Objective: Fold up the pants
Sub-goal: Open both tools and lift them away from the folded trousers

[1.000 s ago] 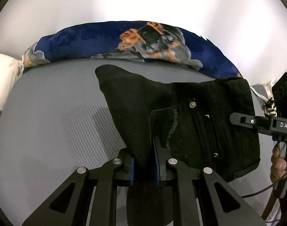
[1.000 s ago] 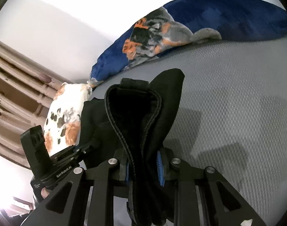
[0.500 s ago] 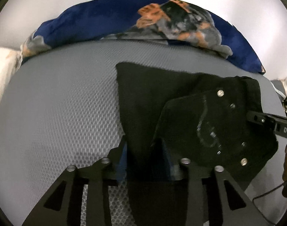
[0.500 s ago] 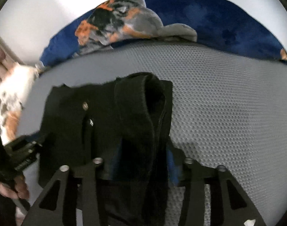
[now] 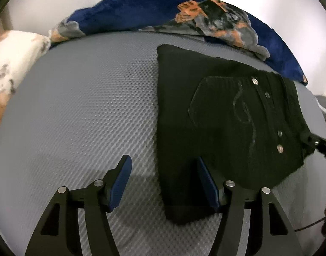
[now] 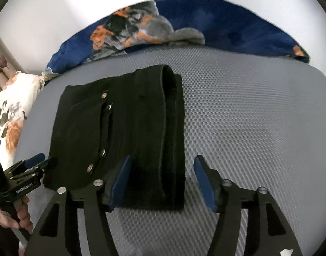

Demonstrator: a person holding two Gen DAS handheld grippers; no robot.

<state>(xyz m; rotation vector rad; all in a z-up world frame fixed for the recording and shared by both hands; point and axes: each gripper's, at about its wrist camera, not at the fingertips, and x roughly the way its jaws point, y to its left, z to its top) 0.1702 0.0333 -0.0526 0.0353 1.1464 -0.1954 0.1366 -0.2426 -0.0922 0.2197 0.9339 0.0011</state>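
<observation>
Black pants (image 5: 227, 117), folded into a compact rectangle with the back pocket and rivets up, lie flat on the grey mesh mattress (image 5: 88, 106). My left gripper (image 5: 163, 181) hovers at their near left edge. Its jaws are opening; the edge of the fabric lies between them, and the blue pads do not press it. In the right wrist view the pants (image 6: 131, 117) show their waistband side. My right gripper (image 6: 163, 180) is opening too, the waistband loose between its pads. The left gripper (image 6: 30, 166) appears at the pants' left edge, held by a hand (image 6: 13, 219).
A blue blanket with orange and grey patches (image 5: 141, 15) is bunched along the far edge of the mattress (image 6: 248, 117). A white floral pillow (image 6: 11, 111) lies at the left, and a white wall rises behind. Bare mattress stretches to the left and right of the pants.
Both grippers went from shut on the lifted pants to open. The pants dropped and now lie flat on the mattress. Both hands came lower and tipped downward.
</observation>
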